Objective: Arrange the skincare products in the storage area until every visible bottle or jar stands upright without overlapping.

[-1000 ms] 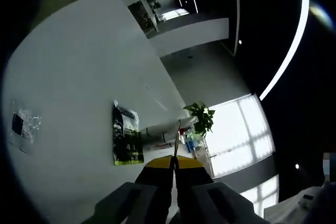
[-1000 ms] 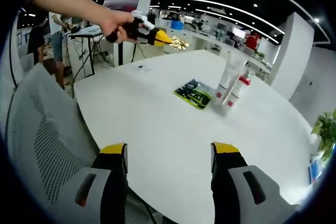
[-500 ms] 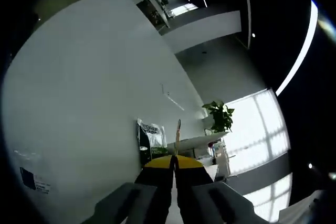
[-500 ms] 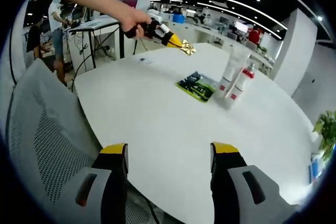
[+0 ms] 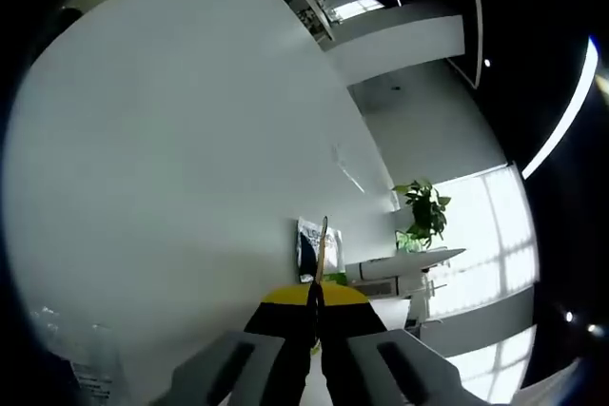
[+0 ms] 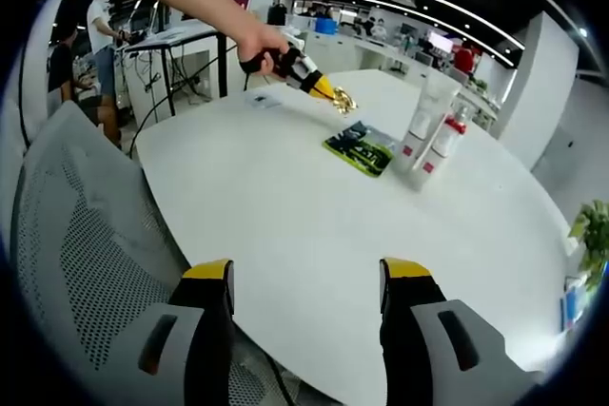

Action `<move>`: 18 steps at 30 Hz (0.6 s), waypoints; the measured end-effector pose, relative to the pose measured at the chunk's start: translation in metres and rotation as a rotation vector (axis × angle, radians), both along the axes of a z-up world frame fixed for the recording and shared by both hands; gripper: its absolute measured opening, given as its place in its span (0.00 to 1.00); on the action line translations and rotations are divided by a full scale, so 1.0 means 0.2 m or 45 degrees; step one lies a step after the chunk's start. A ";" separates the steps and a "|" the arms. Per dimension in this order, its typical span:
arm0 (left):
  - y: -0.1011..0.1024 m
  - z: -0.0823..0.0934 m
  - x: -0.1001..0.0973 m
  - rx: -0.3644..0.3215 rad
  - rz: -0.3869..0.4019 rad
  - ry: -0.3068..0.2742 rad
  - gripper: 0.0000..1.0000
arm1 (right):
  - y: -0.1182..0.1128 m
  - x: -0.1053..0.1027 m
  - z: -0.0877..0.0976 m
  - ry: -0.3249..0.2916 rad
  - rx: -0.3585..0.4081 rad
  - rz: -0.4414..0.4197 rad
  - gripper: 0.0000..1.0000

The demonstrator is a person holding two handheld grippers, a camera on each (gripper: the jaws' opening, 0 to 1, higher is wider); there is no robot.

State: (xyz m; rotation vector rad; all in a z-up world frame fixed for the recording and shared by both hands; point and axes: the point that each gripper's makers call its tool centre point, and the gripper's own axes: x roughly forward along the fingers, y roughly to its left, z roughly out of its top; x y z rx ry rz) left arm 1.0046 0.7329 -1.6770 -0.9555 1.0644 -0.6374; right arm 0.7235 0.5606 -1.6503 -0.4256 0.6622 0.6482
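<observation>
On table [image 6: 285,206], far right: two tubes [image 6: 425,130] upright, touching; labels unreadable.
L gripper [image 6: 335,99]: clenched on gold sachet [image 6: 343,102], seen edge-on.
R gripper [image 6: 304,278]: released.
Green packet [image 6: 360,149]: flat beside tubes.

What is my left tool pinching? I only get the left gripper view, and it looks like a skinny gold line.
Observer: The right gripper view shows a crinkly gold packet, pinched by the left tool over the table.
Operator: Are the bottles standing up?
Observer: Yes, a white tube and a red-capped bottle stand upright, side by side.
Operator: And my right tool?
Observer: The right tool is open, holding nothing.
</observation>
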 end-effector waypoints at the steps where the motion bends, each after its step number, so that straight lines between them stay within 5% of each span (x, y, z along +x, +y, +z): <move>1: -0.01 -0.01 0.01 0.002 0.000 0.010 0.01 | 0.00 0.00 0.00 0.003 0.002 -0.001 0.58; 18: 0.02 -0.16 0.07 0.144 0.012 0.082 0.02 | -0.01 0.00 -0.01 0.016 -0.013 -0.006 0.57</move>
